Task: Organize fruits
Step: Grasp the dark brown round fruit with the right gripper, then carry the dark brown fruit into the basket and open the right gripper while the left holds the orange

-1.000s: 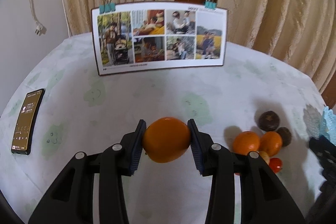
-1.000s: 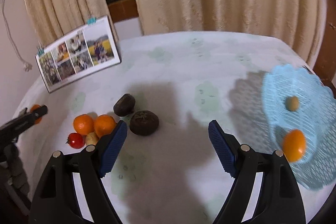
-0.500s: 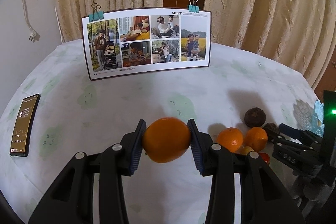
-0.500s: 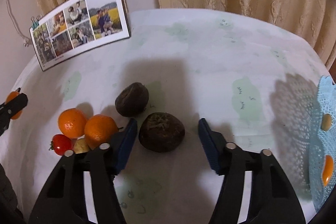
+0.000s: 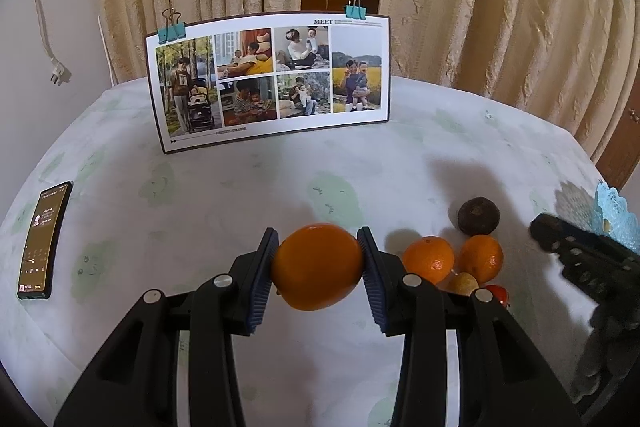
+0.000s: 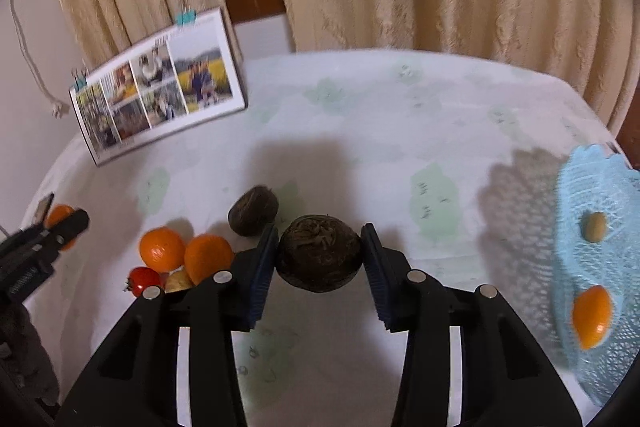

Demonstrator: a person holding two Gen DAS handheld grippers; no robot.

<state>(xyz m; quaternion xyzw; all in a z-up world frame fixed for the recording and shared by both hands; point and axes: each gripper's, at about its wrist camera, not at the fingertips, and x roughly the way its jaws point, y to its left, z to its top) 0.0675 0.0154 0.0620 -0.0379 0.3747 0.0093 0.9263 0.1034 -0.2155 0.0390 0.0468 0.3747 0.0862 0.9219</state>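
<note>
Clearly, two fruits are being handled at the same time. The left hand-held gripper (image 5: 318,269) is clamped on a large orange (image 5: 317,266), which is held above the counter (image 5: 240,195); it seems to be kept there, out of the way, while the other side works. The right hand-held gripper (image 6: 320,259) has its two pads against the sides of a dark brown fruit (image 6: 319,253), so it appears closed on it, though it cannot be told whether the fruit is already lifted from the cloth.

A second dark fruit (image 6: 253,205) lies just behind it. Two small oranges (image 6: 185,254), a red tomato (image 6: 144,279) and a small yellowish fruit (image 6: 179,281) are left touching in a little group to the left. At the right edge of the counter a blue basket (image 6: 576,187) is placed, and one orange fruit (image 6: 592,317) and one small tan fruit (image 6: 596,226) are already inside.

It is judged that the basket is the collecting place, and that the task is only partly done. A standing photo board (image 5: 272,83) and a phone (image 5: 43,241) are also seen on the counter, well apart from the fruits.
</note>
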